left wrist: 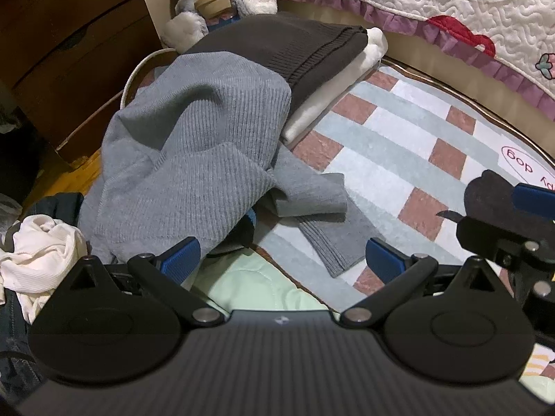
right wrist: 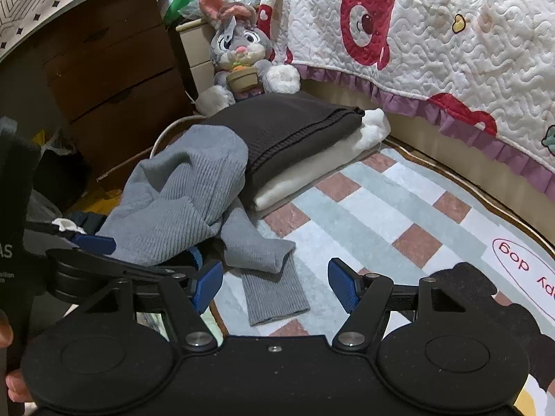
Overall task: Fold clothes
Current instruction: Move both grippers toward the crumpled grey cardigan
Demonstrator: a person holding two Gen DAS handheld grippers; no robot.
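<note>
**Grey sweater heaped on the rug, both sets of jaws apart**

The grey ribbed sweater (left wrist: 194, 159) lies crumpled on the checked rug (left wrist: 399, 145), its bulk leaning against a folded stack of 2 garments: a dark brown knit (left wrist: 295, 45) on top of a cream one (left wrist: 326, 104); the sweater overlaps the near end of that stack. 1 sleeve (right wrist: 274, 291) runs out flat from the heap toward the cameras, its long axis slanting down and to the right in both views, cuff end nearest the grippers.

The left gripper (left wrist: 284, 260) hovers over the near edge of the sweater with its jaws wide apart and nothing clamped; its left blue pad sits over the grey fabric, though contact cannot be told. The right gripper (right wrist: 277, 287) also has its jaws apart and empty; in its own view the sleeve's cuff lies between them.

The left wrist view alone shows a bunched white garment (left wrist: 41, 249) at lower left and pale green bedding (left wrist: 249, 284) just under the jaws; the right wrist view alone shows the plush rabbit (right wrist: 239, 55) whole, the wooden drawers (right wrist: 111, 69) up to their patterned top, and a fingertip at the left edge. Both show the quilted bedspread (right wrist: 451, 52) hanging beyond the rug.
</note>
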